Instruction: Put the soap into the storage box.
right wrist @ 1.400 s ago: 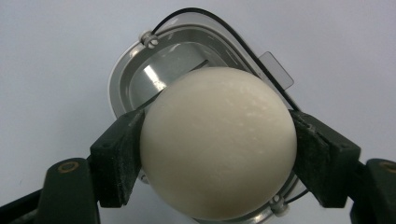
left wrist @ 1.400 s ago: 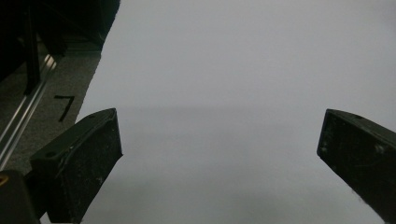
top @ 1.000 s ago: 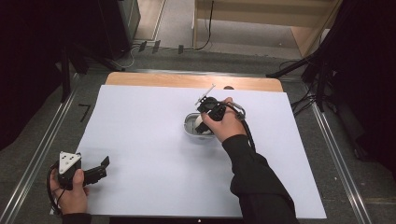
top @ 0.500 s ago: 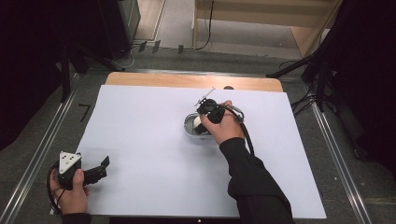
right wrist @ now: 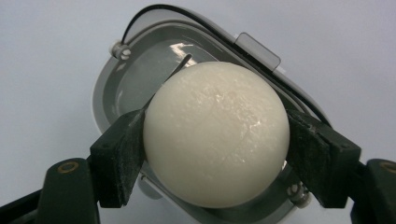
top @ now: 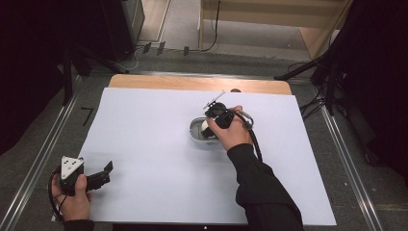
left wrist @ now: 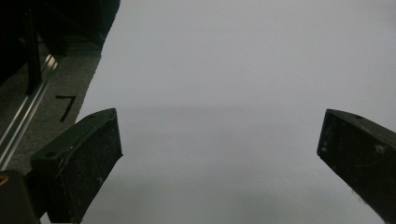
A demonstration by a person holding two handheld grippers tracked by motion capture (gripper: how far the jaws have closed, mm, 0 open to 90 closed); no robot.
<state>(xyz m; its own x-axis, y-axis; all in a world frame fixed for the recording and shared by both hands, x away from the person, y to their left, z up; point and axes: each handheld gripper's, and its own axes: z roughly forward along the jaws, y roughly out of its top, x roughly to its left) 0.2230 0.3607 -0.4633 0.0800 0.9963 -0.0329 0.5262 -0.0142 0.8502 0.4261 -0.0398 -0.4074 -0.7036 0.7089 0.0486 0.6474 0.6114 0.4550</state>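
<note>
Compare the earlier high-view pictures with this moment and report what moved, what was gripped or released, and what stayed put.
Nothing visibly changed. The right gripper stays shut on the white ball over the clear container in the middle of the white sheet. The left gripper stays open with nothing between its jaws, low at the sheet's near left corner.

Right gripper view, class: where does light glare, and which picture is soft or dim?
Right gripper view: sharp, with a bright glare patch on the grey container behind the white ball. Left gripper view: dim, the white sheet featureless, the jaws slightly soft. High view: even light on the table, black surroundings.
</note>
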